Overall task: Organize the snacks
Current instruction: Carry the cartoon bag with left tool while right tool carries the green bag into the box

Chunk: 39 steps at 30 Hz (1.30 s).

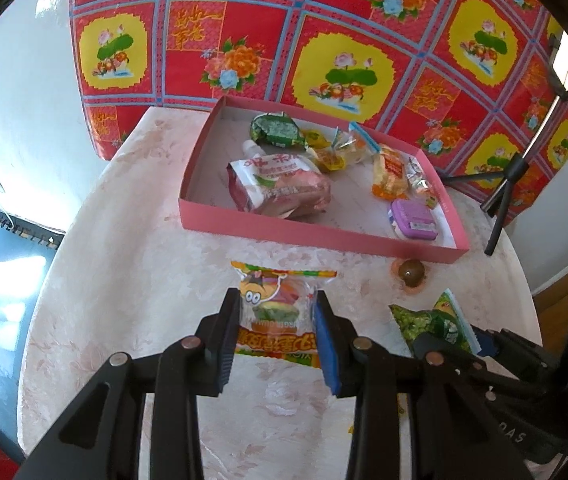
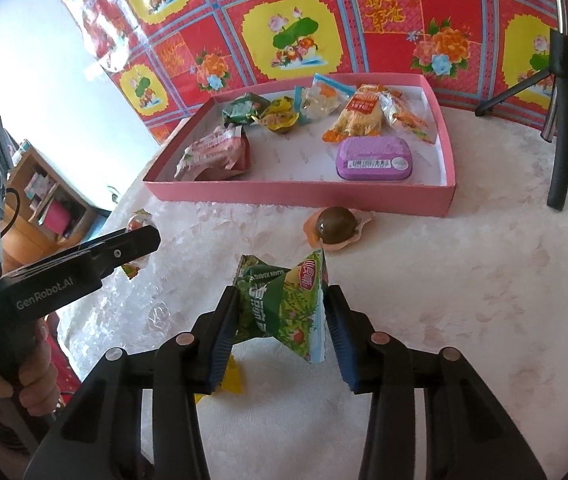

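Left claw [image 1: 278, 312]: narrowed onto the burger gummy packet [image 1: 280, 308], pads pressing both side edges; the packet sits low over the tabletop [image 1: 124, 280], whether lifted clear cannot be told. Judged light, crinkly film around a soft sweet; a mid-body hold across the width suits it, as sealed ends would slip.

Right claw [image 2: 280, 312]: pinching the green snack bag [image 2: 284, 304], whose film is buckled between the pads and stands tilted above the tabletop. Judged light, air-filled and crushable; gentle pressure advised.

Beyond, a wrapped brown ball sweet [image 2: 335, 224] lies loose just before the pink box [image 2: 299, 200], which already holds several snacks, among them a purple tin [image 2: 371, 158].
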Tool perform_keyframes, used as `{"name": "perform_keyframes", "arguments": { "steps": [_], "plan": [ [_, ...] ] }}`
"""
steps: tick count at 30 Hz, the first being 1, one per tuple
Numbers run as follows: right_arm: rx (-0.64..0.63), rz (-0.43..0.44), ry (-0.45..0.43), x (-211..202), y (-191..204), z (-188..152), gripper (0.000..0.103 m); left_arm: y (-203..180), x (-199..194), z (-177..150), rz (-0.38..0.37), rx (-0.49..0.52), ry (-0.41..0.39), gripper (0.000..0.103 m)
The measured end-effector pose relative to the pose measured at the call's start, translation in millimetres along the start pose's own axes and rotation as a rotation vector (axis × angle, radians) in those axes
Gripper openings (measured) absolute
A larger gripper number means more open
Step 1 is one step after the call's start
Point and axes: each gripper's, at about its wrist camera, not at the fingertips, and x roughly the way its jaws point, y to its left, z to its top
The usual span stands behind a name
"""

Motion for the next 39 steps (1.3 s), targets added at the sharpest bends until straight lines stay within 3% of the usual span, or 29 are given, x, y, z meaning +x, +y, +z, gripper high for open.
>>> {"name": "perform_keyframes", "arguments": {
  "steps": [24, 39],
  "plan": [
    [-0.025, 0.032, -0.072, -23, -1, 46, 0.044, -30, 3, 31, -0.025, 0.068, -0.03, 0.037],
    [-0.022, 0.012, -0.082, -7, -8, 86, 0.044, -46, 26, 72, -0.011, 0.113, -0.056, 0.037]
  ]
}}
